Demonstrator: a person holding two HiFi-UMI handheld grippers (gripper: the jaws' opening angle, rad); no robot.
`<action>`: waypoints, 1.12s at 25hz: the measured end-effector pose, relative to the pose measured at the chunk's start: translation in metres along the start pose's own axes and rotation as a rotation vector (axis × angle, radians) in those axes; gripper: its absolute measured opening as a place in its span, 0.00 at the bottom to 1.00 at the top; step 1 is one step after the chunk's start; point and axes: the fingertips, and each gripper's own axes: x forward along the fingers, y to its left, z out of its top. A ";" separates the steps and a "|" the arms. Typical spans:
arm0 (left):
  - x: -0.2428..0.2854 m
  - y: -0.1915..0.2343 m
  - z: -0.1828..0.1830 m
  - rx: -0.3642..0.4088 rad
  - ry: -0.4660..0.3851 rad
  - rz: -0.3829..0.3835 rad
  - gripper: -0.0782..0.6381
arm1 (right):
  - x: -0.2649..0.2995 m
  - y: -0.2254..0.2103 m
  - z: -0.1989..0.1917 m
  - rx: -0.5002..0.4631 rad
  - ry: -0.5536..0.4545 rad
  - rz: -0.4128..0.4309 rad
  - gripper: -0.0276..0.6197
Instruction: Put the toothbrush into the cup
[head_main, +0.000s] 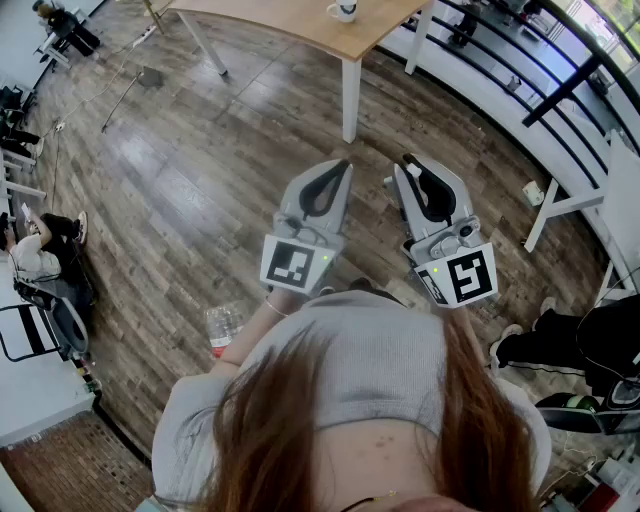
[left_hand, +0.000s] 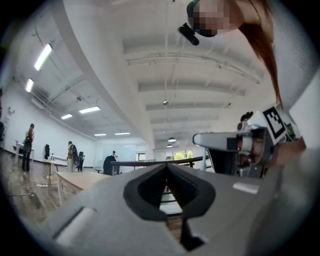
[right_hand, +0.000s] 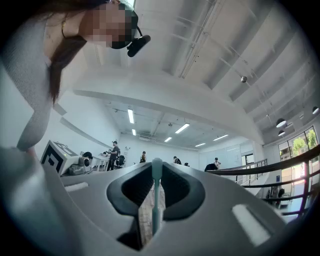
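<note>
So the right tongs (right_hand: 156, 167) are clamping the toothbrush (right_hand: 156, 200), with its pale stem running straight up the middle of the grip. The left tongs (left_hand: 167, 169) are sitting closed with nothing in them. Both are hanging out in front of the person over the wooden floor (head_main: 200, 180). The cup (head_main: 343, 10) is sitting well apart from them on the tabletop (head_main: 290, 22) at the far side, so I'm reading this as the carry leg, with the actual drop-in not yet started. If I'm doing this step, I'm holding the squeeze firm the whole walk over, since a stem that thin looks like it could pivot or slide. Then I'm coming in from above the cup, tipping the tongs so the brush is pointing down. I'm getting its lower end inside the rim before letting go. Can't tell which end has the bristles from here. The cup looks light, so I'm thinking the free left tongs could be steadying it.
</note>
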 end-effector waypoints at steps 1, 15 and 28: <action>0.001 -0.001 0.001 0.001 -0.003 0.000 0.11 | -0.001 -0.001 0.000 -0.001 0.000 0.001 0.12; 0.009 -0.015 0.000 0.004 -0.013 0.015 0.11 | -0.018 -0.012 0.007 -0.007 -0.028 0.005 0.12; 0.024 -0.036 0.007 0.043 -0.055 0.078 0.11 | -0.037 -0.043 0.005 -0.015 -0.046 0.037 0.12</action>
